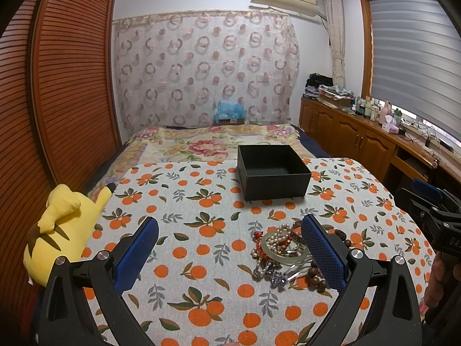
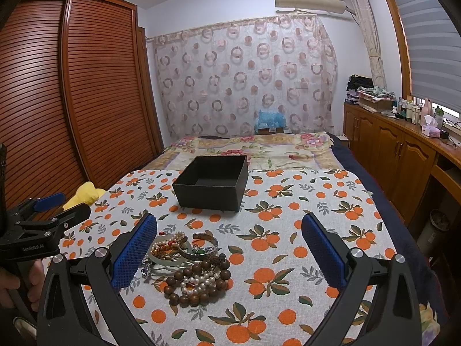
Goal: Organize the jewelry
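A heap of jewelry [image 1: 283, 255] [image 2: 188, 265] lies on the orange-print cloth [image 1: 201, 201] [image 2: 288, 230]: a pale green bangle [image 1: 283, 252], pearl strands, a silver cuff [image 2: 203, 246] and brown wooden beads [image 2: 196, 284]. Behind it stands an open black box [image 1: 272, 170] [image 2: 211, 183] with nothing inside. My left gripper [image 1: 230, 249] is open, the heap beside its right finger. My right gripper [image 2: 229, 249] is open too, the heap by its left finger. Each gripper shows at the edge of the other's view [image 1: 432, 210] [image 2: 43, 216].
A yellow plush toy [image 1: 63, 230] [image 2: 85, 193] lies at the cloth's left edge. The cloth covers a bed with a floral blanket [image 1: 207, 141]. A slatted wooden wardrobe [image 2: 72, 101] stands left, wooden cabinets [image 2: 403, 150] with bottles right. A hand [image 2: 17, 285] holds the left gripper's handle.
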